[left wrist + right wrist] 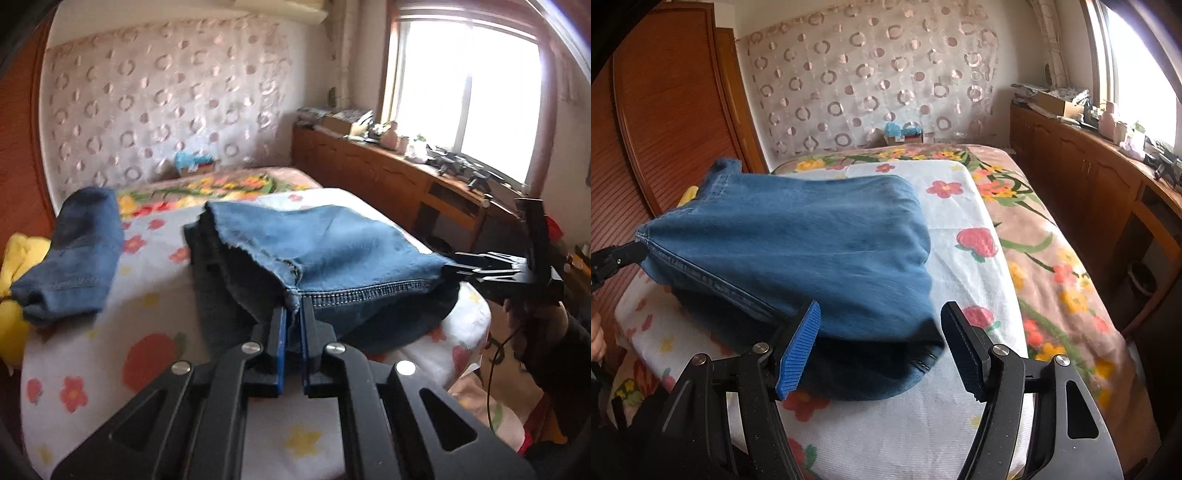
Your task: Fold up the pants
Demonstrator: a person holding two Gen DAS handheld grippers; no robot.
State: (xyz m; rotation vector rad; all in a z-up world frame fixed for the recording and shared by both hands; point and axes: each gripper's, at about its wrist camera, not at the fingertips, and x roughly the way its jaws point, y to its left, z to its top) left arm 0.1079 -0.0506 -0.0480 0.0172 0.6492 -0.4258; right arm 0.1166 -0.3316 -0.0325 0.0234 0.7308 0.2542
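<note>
Blue denim pants lie folded over on a white flowered sheet. My left gripper is shut on the stitched hem at the near corner and holds it a little off the sheet. In the right wrist view the pants fill the middle, and my left gripper shows at the far left, pinching the hem corner. My right gripper is open, its jaws wide apart on either side of the near right corner of the pants. It also shows in the left wrist view, touching the pants' right corner.
A second folded denim piece lies at the left beside a yellow cloth. A floral bedspread covers the bed. A wooden cabinet with clutter runs under the window at the right. A wooden wardrobe stands at the left.
</note>
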